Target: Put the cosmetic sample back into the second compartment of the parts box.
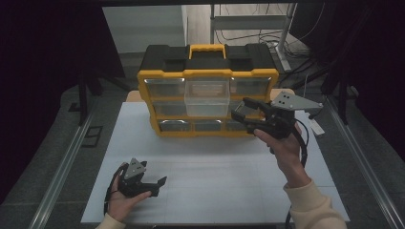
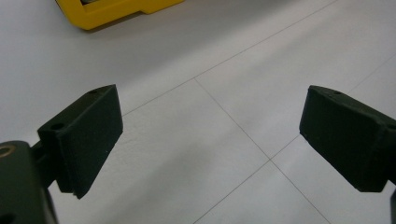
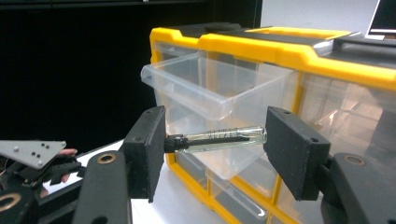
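White tiled tabletop, thin seams across it, dark curtains on both sides, cables and a metal frame at the back. Standing at the far middle: a yellow-and-black organizer box with a yellow carry handle on top and rows of clear plastic drawers. One clear drawer in the upper middle pulled out toward the near side, thin-walled, glossy, seemingly nothing inside. Right gripper up at the front of the box, just right of that drawer, pinching a small glass vial endwise between its flat black pads: dark cap against one pad, rounded glass bottom against the other. Long axis of the vial running straight from pad to pad, roughly level, with a dark sliver visible inside the glass. Key relation in the right gripper view: open drawer behind and slightly above the vial, rim higher than the tube, so probably a lift and a reach over the lip before any drop. Smooth round glass held by its two ends, likely to slip or roll if the squeeze eases. Left gripper low over the near left of the table, well apart from the box, matte black fingers spread wide with nothing between them. Right hand clearly the nearer one to the drawer.
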Demonstrator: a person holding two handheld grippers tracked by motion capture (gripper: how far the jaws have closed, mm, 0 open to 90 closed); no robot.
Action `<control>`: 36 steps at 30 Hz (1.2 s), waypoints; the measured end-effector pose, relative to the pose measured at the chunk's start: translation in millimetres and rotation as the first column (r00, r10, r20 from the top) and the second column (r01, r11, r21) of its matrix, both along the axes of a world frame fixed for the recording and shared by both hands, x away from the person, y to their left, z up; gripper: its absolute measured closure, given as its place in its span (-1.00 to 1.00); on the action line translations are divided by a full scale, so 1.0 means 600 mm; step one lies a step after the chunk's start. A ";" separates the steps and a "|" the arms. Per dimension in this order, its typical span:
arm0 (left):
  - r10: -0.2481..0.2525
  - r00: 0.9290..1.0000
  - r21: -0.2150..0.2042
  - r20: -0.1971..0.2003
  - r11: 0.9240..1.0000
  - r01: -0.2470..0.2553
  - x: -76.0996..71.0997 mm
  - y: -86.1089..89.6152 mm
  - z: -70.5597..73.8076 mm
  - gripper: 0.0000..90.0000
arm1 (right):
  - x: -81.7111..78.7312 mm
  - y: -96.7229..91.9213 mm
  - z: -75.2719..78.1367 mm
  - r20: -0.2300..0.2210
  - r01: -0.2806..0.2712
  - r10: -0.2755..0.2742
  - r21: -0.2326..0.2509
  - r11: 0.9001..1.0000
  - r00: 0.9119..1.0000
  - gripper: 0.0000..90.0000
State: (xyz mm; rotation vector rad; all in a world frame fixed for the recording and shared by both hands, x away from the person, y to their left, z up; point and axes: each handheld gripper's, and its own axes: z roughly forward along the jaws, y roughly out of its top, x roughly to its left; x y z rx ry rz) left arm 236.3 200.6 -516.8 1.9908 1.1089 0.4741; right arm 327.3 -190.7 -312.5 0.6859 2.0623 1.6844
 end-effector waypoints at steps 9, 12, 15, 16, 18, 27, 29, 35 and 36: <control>-0.002 1.000 0.003 0.000 1.000 0.002 0.000 -0.001 0.000 -0.85 | 0.012 0.009 0.023 0.015 0.013 -0.013 -0.006 1.000 1.000 -0.10; -0.002 1.000 0.003 0.000 1.000 0.002 0.000 -0.001 0.000 -0.85 | 0.019 0.016 0.030 0.016 0.017 -0.016 -0.013 1.000 1.000 -0.10; -0.001 1.000 0.004 0.000 1.000 0.001 0.001 -0.001 -0.001 -0.85 | 0.025 0.024 0.036 0.017 0.019 -0.019 -0.018 1.000 1.000 -0.10; -0.002 1.000 0.004 0.000 1.000 0.002 0.001 -0.001 0.000 -0.85 | 0.028 0.028 0.038 0.022 0.018 -0.017 -0.012 1.000 1.000 -0.10; -0.002 1.000 0.004 -0.001 1.000 0.002 0.001 -0.001 0.000 -0.85 | 0.033 0.032 0.042 0.023 0.019 -0.019 -0.028 0.999 1.000 -0.10; -0.001 1.000 0.005 -0.001 1.000 0.001 0.001 -0.001 -0.001 -0.85 | 0.057 0.061 0.048 0.017 0.037 -0.036 -0.043 0.998 0.999 -0.10; -0.001 1.000 0.005 0.000 1.000 0.001 0.001 -0.001 -0.001 -0.85 | 0.062 0.067 0.050 0.019 0.039 -0.038 -0.049 0.998 0.999 -0.10; -0.002 1.000 0.006 -0.001 1.000 0.002 0.001 -0.001 -0.001 -0.85 | 0.072 0.083 0.054 0.017 0.038 -0.037 -0.057 0.998 0.999 -0.10; -0.002 1.000 0.005 -0.002 1.000 0.002 0.001 -0.001 -0.001 -0.85 | 0.073 0.085 0.055 0.015 0.036 -0.035 -0.064 0.997 0.999 -0.10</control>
